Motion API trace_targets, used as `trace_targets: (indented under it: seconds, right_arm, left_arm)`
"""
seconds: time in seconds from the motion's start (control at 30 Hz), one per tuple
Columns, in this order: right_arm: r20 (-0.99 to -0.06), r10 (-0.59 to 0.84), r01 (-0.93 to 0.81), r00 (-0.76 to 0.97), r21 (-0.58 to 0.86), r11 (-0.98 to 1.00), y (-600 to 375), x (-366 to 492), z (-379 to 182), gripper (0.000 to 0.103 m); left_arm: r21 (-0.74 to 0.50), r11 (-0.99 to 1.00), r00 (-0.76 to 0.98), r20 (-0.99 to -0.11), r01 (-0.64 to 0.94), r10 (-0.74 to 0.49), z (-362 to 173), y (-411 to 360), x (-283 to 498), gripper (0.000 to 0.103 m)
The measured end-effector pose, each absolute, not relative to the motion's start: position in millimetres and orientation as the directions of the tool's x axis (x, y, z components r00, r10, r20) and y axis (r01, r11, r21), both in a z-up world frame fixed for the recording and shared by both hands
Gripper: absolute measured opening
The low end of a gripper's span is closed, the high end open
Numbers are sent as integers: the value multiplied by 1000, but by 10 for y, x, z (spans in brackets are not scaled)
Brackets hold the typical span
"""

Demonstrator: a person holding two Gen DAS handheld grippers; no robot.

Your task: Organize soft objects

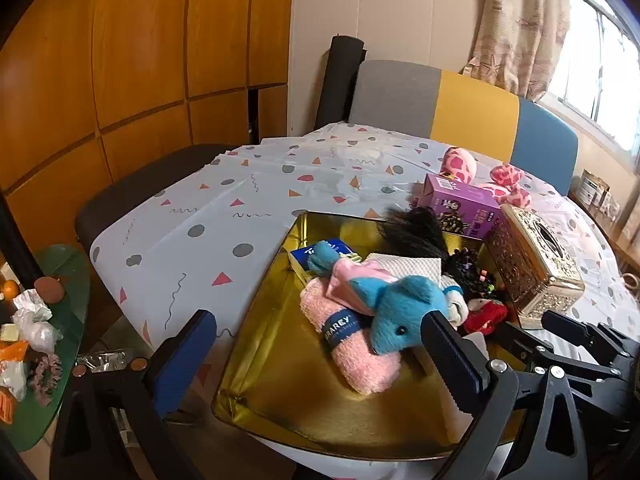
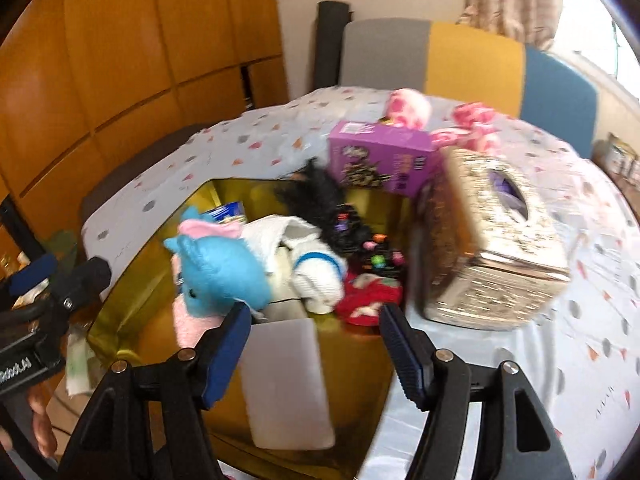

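A gold tin tray (image 1: pixel 280 380) holds a blue plush elephant (image 1: pixel 400 312) lying across a rolled pink towel (image 1: pixel 352 344). Beside them are a white plush with a blue collar (image 2: pixel 316 276), a red plush (image 2: pixel 368 300) and a black furry piece (image 1: pixel 412 232). My left gripper (image 1: pixel 320 356) hovers open and wide over the tray's near side, holding nothing. My right gripper (image 2: pixel 316 352) is open above the tray's near right corner. A flat white pack (image 2: pixel 284 380) lies below it between the fingers, clear of the right pad. A pink spotted plush (image 1: pixel 460 164) lies on the tablecloth behind.
A purple box (image 1: pixel 464 204) and an ornate gold tissue box (image 1: pixel 536 264) stand along the tray's far right side. A grey, yellow and blue chair back (image 1: pixel 472 112) is behind the table. A cluttered green side table (image 1: pixel 68 272) sits at the left. The right wrist view is blurred.
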State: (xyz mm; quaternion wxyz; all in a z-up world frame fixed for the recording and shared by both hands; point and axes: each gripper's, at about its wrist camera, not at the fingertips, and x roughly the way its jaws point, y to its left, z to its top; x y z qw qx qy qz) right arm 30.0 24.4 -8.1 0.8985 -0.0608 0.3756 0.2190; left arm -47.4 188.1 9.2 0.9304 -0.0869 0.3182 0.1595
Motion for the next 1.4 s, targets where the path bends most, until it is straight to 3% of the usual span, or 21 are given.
trace_targets:
  seconds: [0.17,0.43,1.4]
  right_arm:
    - [-707,279,-345,649,53,937,86,262,-107,70]
    - [-688,189,-230,701,33,973,-193,160,-126,70]
    - [-675,189,-221,713,39,975,-259,105,-100,70]
  left_arm:
    - [-81,945,765,-610,-317,204,87,1694,-547,103]
    - [-13,952,762,-602,-306,237,53,1399,-593,103]
    - [-14,950,757,-608,-312,239,40,1426,-625,103]
